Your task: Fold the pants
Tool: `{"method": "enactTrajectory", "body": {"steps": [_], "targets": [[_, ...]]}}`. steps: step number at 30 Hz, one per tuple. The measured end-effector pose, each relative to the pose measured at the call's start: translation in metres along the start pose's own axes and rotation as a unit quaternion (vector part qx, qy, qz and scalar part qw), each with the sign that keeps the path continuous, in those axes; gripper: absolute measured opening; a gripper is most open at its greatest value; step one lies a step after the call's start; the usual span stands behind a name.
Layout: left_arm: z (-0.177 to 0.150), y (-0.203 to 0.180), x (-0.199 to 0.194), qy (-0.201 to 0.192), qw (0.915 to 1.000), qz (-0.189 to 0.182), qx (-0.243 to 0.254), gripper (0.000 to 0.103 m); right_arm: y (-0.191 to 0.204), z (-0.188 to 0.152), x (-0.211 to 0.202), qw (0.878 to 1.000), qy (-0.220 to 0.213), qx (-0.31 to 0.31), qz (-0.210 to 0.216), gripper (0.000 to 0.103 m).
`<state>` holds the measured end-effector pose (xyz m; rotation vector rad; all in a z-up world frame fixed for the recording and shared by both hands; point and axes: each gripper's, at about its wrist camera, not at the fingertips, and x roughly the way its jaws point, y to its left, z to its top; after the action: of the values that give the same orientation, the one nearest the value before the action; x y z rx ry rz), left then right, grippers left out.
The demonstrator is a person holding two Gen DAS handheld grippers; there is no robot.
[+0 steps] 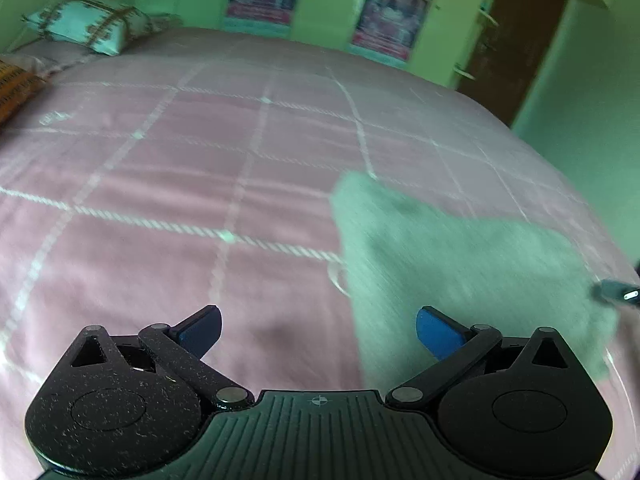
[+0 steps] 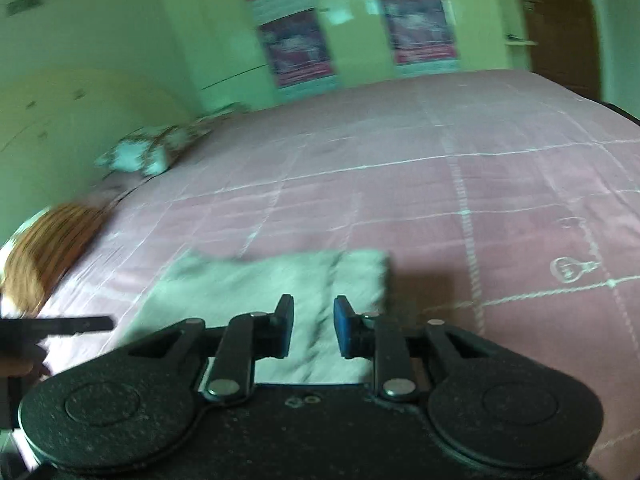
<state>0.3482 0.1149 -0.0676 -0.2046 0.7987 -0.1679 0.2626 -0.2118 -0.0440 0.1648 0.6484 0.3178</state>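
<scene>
The pants point(image 1: 460, 272) are a pale grey-green, blurred, roughly rectangular bundle lying flat on the pink quilted bed point(image 1: 200, 160). In the left wrist view they lie to the right. My left gripper point(image 1: 318, 330) stands wide open over bare quilt just left of them, with its right pad over their edge and nothing between the pads. In the right wrist view the pants point(image 2: 260, 280) lie directly under and ahead of my right gripper point(image 2: 314, 322). Its blue pads stand a narrow gap apart, with no cloth pinched between them. One left finger point(image 2: 80, 324) shows at that view's left edge.
A patterned pillow point(image 1: 92, 24) and an orange cushion point(image 1: 16, 88) lie at the bed's far left. Green walls with posters point(image 1: 392, 16) and a brown door point(image 1: 516, 40) stand behind the bed. The quilt stretches wide beyond the pants. The bed's edge curves down at the right.
</scene>
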Motion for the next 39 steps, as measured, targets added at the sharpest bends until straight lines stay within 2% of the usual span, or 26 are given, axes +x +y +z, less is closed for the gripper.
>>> {"method": "enactTrajectory", "body": {"steps": [2,4,6,8,9,11,13,18,23,26,30,33,39], "targets": [[-0.009,-0.007,0.017,0.047,0.9987,0.019,0.009,0.103,-0.008,-0.016,0.017,0.998,0.048,0.002,-0.033,0.009],[-0.012,-0.004,0.014,0.048,0.9985,0.024,-0.013,0.103,-0.020,-0.019,0.015,0.998,0.047,0.028,-0.029,0.007],[-0.013,-0.005,-0.001,0.030,0.9992,0.019,-0.019,0.103,-0.025,-0.012,-0.004,0.997,0.031,0.062,-0.018,0.008],[-0.016,-0.006,-0.017,0.014,0.9997,0.000,-0.022,0.103,-0.029,-0.010,-0.028,0.997,-0.001,0.077,-0.012,0.033],[-0.018,-0.004,-0.023,0.007,0.9995,-0.009,-0.028,0.103,-0.034,-0.012,-0.035,0.996,-0.012,0.085,-0.011,0.040],[-0.022,-0.002,-0.028,0.000,0.9990,-0.018,-0.042,0.103,-0.050,-0.018,-0.045,0.993,-0.029,0.118,0.009,0.059],[-0.025,-0.001,-0.026,0.005,0.9972,-0.032,-0.067,0.103,-0.067,-0.026,-0.039,0.985,-0.014,0.167,0.031,0.066],[-0.028,-0.005,-0.009,0.025,0.9931,-0.053,-0.102,0.103,-0.093,-0.049,-0.020,0.964,0.006,0.258,0.068,0.068],[-0.021,-0.001,0.012,0.039,0.9879,-0.069,-0.133,0.103,-0.095,-0.061,-0.010,0.951,0.005,0.296,0.088,0.074],[-0.012,0.007,0.025,0.055,0.9797,-0.112,-0.157,0.103,-0.100,-0.062,0.000,0.943,0.008,0.315,0.104,0.079],[-0.003,0.015,0.043,0.067,0.9703,-0.143,-0.183,0.103,-0.103,-0.060,0.016,0.936,0.018,0.332,0.119,0.078],[0.002,0.014,0.056,0.074,0.9711,-0.150,-0.170,0.103,-0.102,-0.057,0.027,0.935,0.024,0.332,0.122,0.079],[0.017,0.001,0.073,0.079,0.9774,-0.141,-0.136,0.103,-0.096,-0.049,0.041,0.938,0.037,0.319,0.131,0.082]]}}
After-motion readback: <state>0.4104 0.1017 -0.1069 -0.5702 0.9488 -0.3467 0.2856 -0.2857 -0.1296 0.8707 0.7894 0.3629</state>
